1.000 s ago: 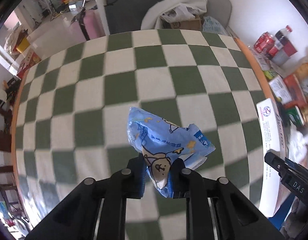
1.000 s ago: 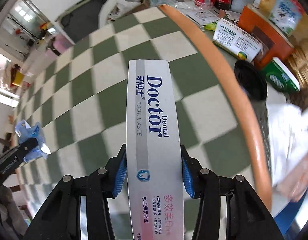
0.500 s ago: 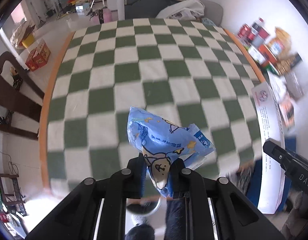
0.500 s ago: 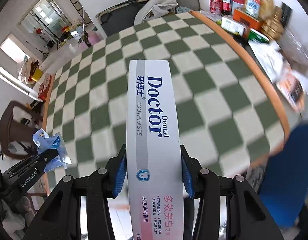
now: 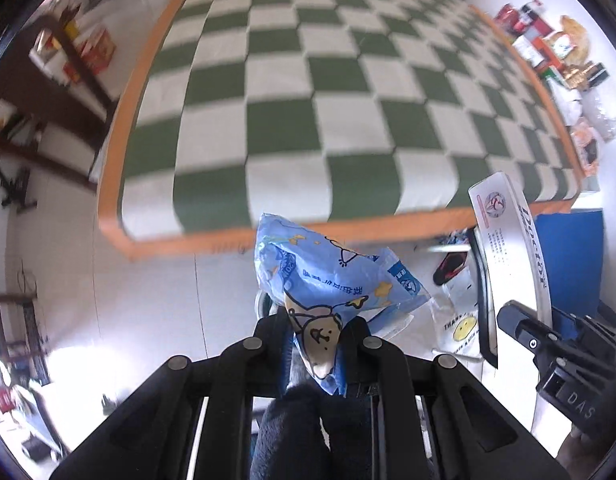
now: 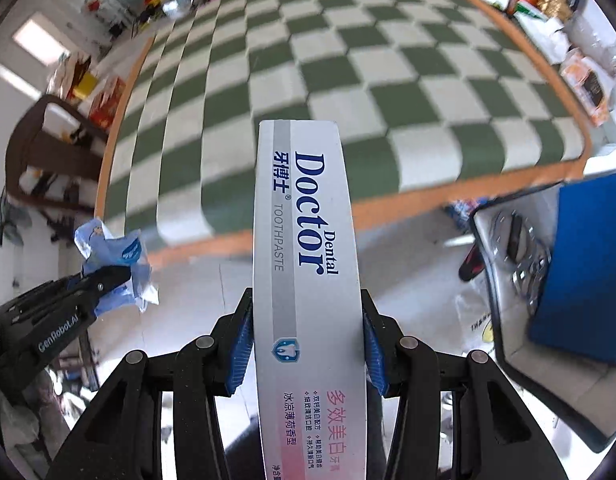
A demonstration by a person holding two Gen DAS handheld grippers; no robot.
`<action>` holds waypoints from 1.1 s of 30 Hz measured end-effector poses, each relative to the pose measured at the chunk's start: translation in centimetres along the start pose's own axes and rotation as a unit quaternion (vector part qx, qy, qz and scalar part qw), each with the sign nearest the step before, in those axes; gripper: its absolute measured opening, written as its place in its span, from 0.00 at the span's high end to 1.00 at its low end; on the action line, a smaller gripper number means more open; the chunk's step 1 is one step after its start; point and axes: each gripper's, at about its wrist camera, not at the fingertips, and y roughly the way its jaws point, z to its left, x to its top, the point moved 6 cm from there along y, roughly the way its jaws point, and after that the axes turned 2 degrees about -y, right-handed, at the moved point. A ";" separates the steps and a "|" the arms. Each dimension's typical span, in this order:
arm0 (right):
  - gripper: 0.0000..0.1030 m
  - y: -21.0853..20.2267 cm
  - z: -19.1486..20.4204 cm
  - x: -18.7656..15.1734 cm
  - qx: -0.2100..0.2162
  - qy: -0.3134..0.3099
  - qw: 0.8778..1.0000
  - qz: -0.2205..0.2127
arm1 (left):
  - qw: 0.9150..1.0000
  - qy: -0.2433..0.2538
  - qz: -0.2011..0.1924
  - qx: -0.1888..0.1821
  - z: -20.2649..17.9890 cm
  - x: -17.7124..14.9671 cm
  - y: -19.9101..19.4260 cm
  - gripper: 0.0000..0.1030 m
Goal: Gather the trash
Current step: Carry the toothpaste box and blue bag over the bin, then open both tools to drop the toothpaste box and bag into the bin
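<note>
My left gripper [image 5: 318, 334] is shut on a crumpled blue snack wrapper [image 5: 328, 276] with cartoon prints, held over the white floor just off the table's near edge. The same wrapper [image 6: 115, 256] and left gripper [image 6: 107, 280] show at the left of the right wrist view. My right gripper [image 6: 308, 344] is shut on a long white toothpaste box [image 6: 305, 248] marked "Doctor Dental", which sticks out forward between the blue pads. In the left wrist view that box [image 5: 508, 248] stands upright at the right, with the right gripper [image 5: 524, 332] clamped on it.
The green-and-white checkered table [image 5: 308, 100] with an orange rim lies ahead. Packets and bottles [image 5: 548, 48] crowd its far right side. A bin with a white bag [image 5: 460, 320] sits on the floor below right, beside a blue surface [image 6: 584, 264]. Dark wooden furniture [image 5: 47, 92] stands left.
Both grippers have drawn back off the table toward its near edge and now hang over the floor. The bin has come into view. Both grips are unchanged.
</note>
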 end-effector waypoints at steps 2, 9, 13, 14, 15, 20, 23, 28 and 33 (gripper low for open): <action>0.52 1.4 0.4 -1.4 0.005 -0.008 1.000 0.017 | 1.000 -0.009 0.017 0.006 0.7 -1.5 1.8 0.87; 0.52 8.3 0.0 -6.9 0.029 -0.016 0.996 0.082 | 0.996 -0.045 0.070 0.017 2.5 -5.6 9.1 0.87; 0.52 13.9 -1.2 -10.0 0.036 -0.009 0.991 0.125 | 0.992 -0.073 0.103 0.012 3.5 -7.8 14.5 0.87; 0.52 15.3 -1.5 -10.6 0.036 -0.010 0.991 0.132 | 0.991 -0.078 0.111 0.009 3.7 -8.2 15.8 0.87; 0.52 16.6 -1.8 -11.0 0.035 -0.010 0.990 0.137 | 0.989 -0.085 0.120 0.007 4.0 -8.7 17.6 0.87; 0.52 25.2 -3.5 -13.1 0.046 0.004 0.983 0.177 | 0.983 -0.104 0.148 0.006 5.2 -10.1 25.2 0.87; 0.52 30.1 -4.2 -13.6 0.060 0.019 0.979 0.191 | 0.979 -0.114 0.168 0.005 5.8 -10.3 29.9 0.87; 0.52 39.7 -4.7 -14.4 0.077 0.044 0.972 0.216 | 0.975 -0.112 0.193 -0.004 5.9 -10.3 36.0 0.81; 0.50 46.8 -4.8 -15.6 0.090 0.055 0.965 0.242 | 0.973 -0.105 0.208 -0.011 6.5 -11.0 39.2 0.51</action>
